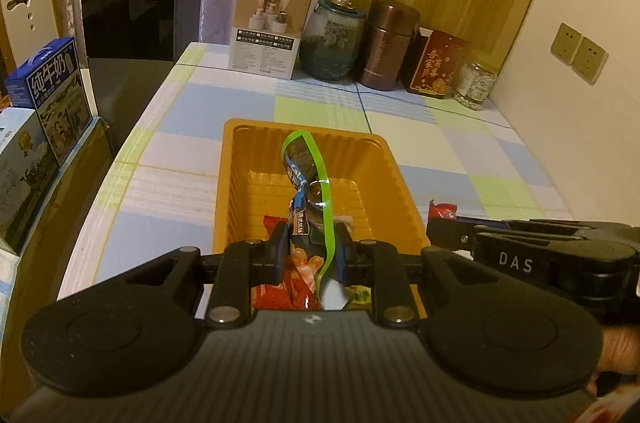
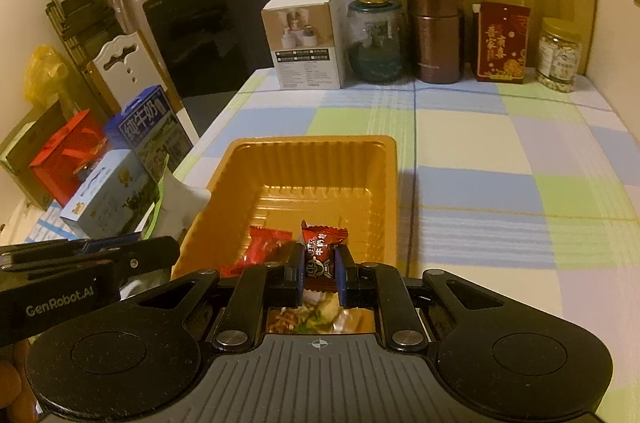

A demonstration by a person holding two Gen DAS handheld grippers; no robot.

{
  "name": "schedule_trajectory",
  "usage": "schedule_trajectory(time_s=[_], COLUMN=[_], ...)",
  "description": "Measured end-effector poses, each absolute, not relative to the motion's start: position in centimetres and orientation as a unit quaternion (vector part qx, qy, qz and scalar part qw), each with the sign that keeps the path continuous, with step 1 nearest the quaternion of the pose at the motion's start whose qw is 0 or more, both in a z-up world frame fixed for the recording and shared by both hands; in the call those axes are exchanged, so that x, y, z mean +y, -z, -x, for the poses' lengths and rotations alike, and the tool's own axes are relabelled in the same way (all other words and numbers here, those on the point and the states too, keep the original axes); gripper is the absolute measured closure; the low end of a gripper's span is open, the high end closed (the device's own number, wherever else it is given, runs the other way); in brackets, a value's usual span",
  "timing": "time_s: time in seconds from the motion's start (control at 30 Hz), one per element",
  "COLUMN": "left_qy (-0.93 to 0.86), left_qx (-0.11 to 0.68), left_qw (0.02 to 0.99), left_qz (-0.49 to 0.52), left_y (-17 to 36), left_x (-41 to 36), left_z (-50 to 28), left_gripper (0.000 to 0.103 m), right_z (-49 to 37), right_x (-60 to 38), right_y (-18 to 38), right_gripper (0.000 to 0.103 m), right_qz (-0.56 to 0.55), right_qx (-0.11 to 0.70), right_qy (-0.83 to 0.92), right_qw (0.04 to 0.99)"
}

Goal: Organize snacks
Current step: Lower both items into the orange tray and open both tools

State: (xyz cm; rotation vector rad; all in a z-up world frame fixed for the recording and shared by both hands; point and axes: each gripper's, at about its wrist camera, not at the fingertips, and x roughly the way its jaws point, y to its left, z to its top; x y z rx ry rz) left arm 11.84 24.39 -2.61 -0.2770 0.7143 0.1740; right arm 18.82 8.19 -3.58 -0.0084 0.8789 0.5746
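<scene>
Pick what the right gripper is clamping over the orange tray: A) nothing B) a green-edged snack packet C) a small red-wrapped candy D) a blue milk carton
C: in the right wrist view the right gripper is shut on a small red-wrapped candy, held above the orange tray; the green-edged snack packet sits in the left gripper instead.

The orange tray [image 2: 390, 191] is thin moulded plastic, ribbed and glossy. Both snack wrappers — the green-edged packet [image 1: 310, 183] and the red candy [image 2: 322, 249] — are shiny crinkled film. The counter [image 2: 500, 159] wears a smooth checked covering. Each tool [image 1: 310, 251] [image 2: 320, 273] is matt black plastic with bright metal rivets.
</scene>
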Motion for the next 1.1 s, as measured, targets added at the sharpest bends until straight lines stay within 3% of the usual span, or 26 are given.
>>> schedule_trajectory(time_s=[1.1], left_qy=[-0.082], left_qx=[0.384], left_qw=[0.911], left_qz=[0.129], left_y=[6.1], left_x=[27.3], left_z=[-19.9], left_gripper=[0.082], right_z=[-26.0], right_x=[10.0], right_y=[6.7], right_gripper=[0.087], right_qz=[-0.001], right_qx=[0.444], right_qy=[-0.268], right_qw=[0.855])
